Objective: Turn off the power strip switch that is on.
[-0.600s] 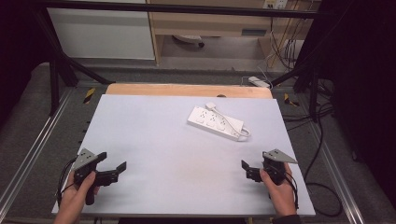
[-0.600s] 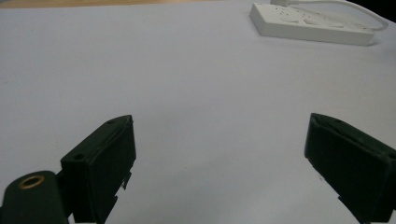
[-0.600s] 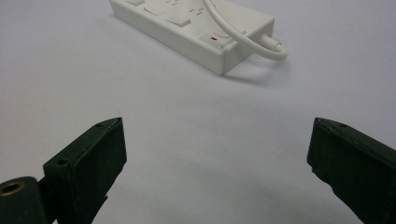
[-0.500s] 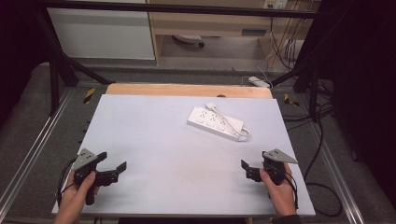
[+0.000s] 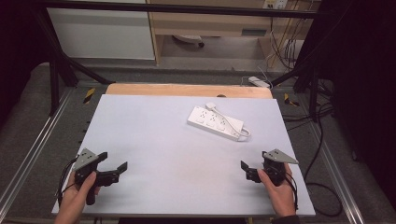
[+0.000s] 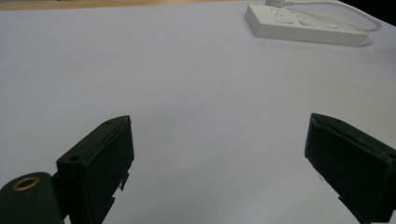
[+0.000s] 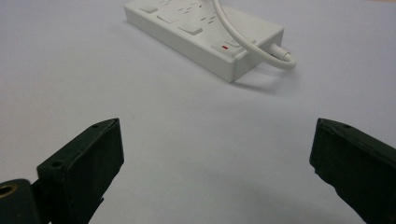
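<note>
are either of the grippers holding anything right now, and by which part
Nothing is held. The left gripper and right gripper both stand open over bare table, apart from the power strip.

No legible text, label, brand or number appears on any surface; the white plastic power strip (image 7: 205, 35) bears only a small red mark beside its switch, without readable characters
</note>
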The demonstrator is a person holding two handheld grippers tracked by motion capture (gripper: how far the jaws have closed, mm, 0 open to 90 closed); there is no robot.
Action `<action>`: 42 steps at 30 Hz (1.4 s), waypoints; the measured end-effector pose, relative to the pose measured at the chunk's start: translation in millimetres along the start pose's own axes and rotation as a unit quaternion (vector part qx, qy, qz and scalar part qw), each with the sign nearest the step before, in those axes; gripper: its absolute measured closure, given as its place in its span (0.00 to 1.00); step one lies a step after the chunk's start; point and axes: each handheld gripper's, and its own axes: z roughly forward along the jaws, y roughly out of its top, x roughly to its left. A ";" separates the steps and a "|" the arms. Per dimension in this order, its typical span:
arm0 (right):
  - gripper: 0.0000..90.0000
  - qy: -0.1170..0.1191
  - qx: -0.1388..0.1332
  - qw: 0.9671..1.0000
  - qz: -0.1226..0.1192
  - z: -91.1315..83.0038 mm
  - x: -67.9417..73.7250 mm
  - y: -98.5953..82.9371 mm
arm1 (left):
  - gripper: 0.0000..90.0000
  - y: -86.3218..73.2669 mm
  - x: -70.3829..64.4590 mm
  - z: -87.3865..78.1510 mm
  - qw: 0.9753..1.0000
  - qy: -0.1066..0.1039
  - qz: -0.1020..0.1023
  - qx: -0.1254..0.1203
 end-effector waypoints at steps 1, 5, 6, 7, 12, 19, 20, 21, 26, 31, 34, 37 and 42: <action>0.04 0.000 0.000 1.000 0.000 0.0 0.0 0.0 | 0.09 0.0 0.0 0.0 1.000 0.000 0.000 0.000; 0.05 0.002 -0.004 1.000 -0.003 -1.9 2.5 0.9 | 0.09 -0.7 0.7 -0.4 1.000 0.002 -0.006 -0.002; 0.05 0.001 -0.006 1.000 -0.006 -2.0 2.8 1.2 | 0.09 -0.7 1.1 -0.3 1.000 0.003 -0.006 -0.001; 0.05 0.002 -0.007 1.000 -0.004 -2.3 3.6 1.5 | 0.09 -0.7 1.1 -0.3 1.000 0.003 -0.006 -0.001; 0.07 0.011 -0.015 1.000 -0.005 -3.5 6.0 3.8 | 0.09 -1.3 1.0 0.1 1.000 0.002 -0.008 0.000; 0.07 0.017 -0.032 0.999 -0.004 -7.0 7.8 10.6 | 0.09 -1.9 1.3 0.0 1.000 0.002 -0.008 0.001; 0.07 0.019 -0.032 0.999 -0.006 -7.4 8.7 13.0 | 0.09 -2.1 1.3 0.3 1.000 0.003 -0.009 0.002; 0.06 0.022 -0.030 0.999 -0.013 -7.5 10.5 19.3 | 0.09 -2.3 1.3 0.5 1.000 0.003 -0.009 0.003; 0.04 0.026 -0.026 0.999 -0.017 -2.1 15.5 34.6 | 0.09 -3.0 0.6 0.4 1.000 0.000 -0.011 0.005; 0.04 0.030 -0.023 0.999 -0.022 5.8 19.0 47.0 | 0.09 -3.3 1.0 1.0 1.000 0.003 -0.011 0.006; 0.05 0.034 -0.025 0.999 -0.025 12.2 22.4 60.3 | 0.08 -3.4 1.2 1.1 1.000 0.004 -0.012 0.007; 0.06 0.038 -0.029 0.999 -0.023 14.9 23.4 66.8 | 0.08 -3.4 1.7 0.8 1.000 0.003 -0.011 0.006; 0.07 0.037 -0.033 0.998 -0.026 22.8 25.6 84.1 | 0.08 -3.6 1.4 0.6 1.000 0.000 -0.008 0.006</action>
